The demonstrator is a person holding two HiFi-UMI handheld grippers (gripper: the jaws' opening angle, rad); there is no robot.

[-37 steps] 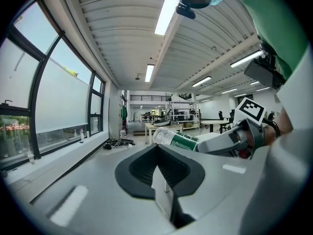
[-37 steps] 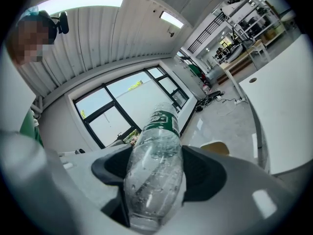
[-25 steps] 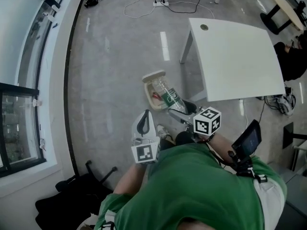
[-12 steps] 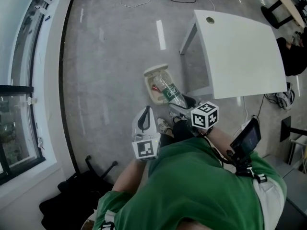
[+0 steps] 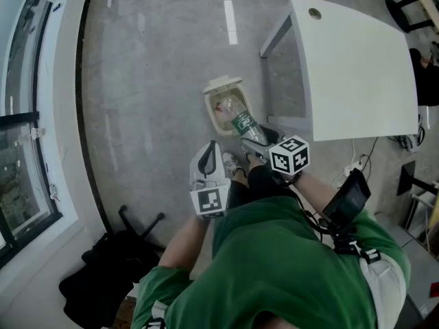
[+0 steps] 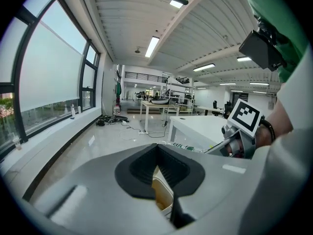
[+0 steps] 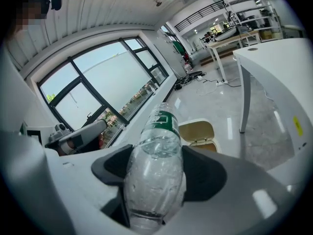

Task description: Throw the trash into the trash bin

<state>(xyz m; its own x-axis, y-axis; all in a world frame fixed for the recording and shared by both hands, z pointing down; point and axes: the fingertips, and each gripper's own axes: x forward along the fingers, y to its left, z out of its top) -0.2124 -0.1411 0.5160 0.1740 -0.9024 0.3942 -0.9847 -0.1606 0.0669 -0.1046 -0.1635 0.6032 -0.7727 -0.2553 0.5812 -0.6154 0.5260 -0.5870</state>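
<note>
One bottle (image 5: 241, 124), base clamped in the right hand-held gripper (image 5: 251, 138), points neck-first toward the open trash bin (image 5: 210, 112).

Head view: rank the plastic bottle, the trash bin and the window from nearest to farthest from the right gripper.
From the right gripper:
1. The plastic bottle, clamped in its jaws.
2. The trash bin, on the floor just ahead, lid open.
3. The window, far off at the left edge.
</note>
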